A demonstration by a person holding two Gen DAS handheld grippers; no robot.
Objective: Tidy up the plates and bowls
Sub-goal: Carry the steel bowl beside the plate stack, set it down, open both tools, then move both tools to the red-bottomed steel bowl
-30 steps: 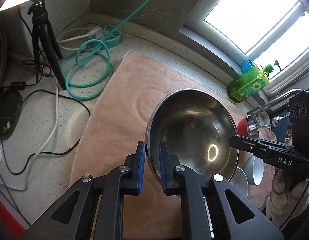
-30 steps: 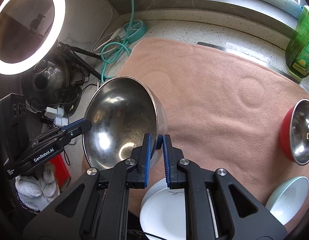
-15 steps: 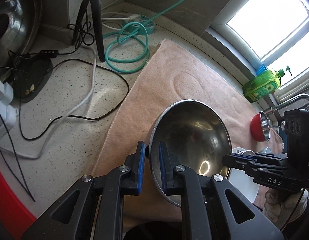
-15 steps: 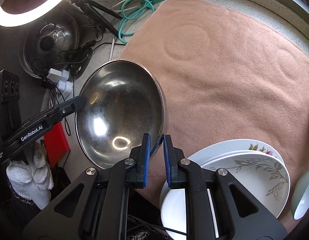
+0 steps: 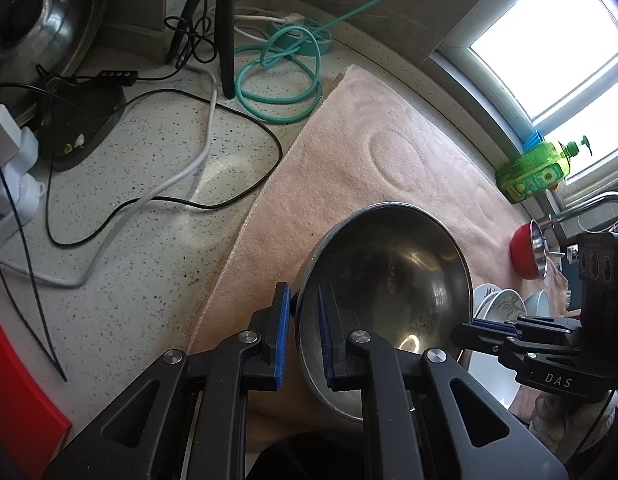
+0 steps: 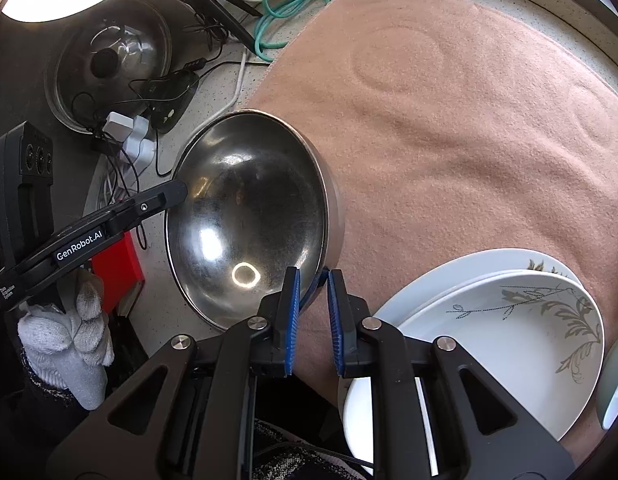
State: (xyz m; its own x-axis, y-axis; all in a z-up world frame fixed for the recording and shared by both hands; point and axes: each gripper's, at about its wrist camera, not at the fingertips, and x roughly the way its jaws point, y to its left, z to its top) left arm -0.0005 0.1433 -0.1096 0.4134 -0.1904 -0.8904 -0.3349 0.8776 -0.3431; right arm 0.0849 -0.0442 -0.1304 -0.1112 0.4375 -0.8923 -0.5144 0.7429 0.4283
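Both grippers pinch opposite rims of the steel bowl: the left gripper and the right gripper each clamp it with jaws nearly closed, over the pink towel's near-left edge. Stacked plates sit beside it; the red bowl and a pale bowl, seemingly unsorted, remain.
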